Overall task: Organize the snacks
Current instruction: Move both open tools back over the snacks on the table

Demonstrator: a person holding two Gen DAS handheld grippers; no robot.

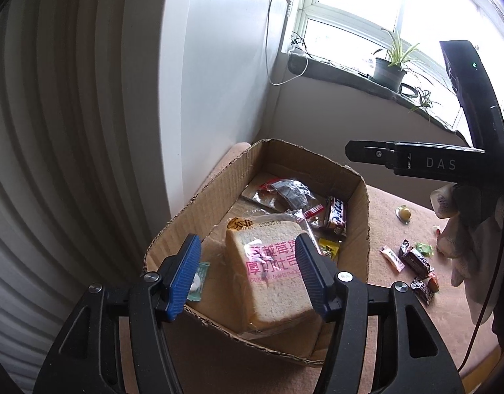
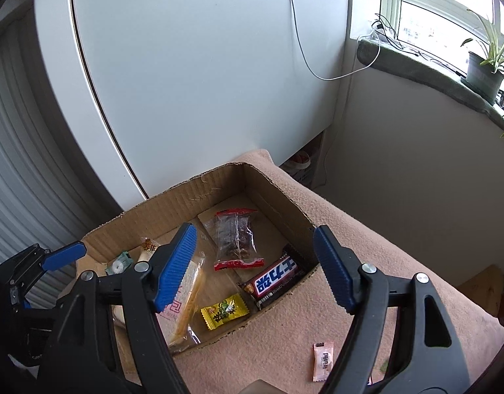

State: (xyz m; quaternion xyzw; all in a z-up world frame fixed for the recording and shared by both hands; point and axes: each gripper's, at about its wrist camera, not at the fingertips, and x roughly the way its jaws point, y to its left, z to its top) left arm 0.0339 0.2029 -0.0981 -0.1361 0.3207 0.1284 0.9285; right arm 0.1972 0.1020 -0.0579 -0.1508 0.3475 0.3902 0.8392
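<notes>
A cardboard box stands on a pink cloth. In it lie a bagged bread slice, a Snickers bar, a clear red-edged packet, a yellow candy and a green-white candy. My left gripper is open above the bread, empty. My right gripper is open above the box's right wall, empty. Loose candies lie on the cloth, with a pink one near the right gripper.
A white cabinet and a ribbed shutter stand behind the box. A windowsill with a potted plant runs along the right. A yellow round sweet lies on the cloth. My gloved right hand holds the other gripper.
</notes>
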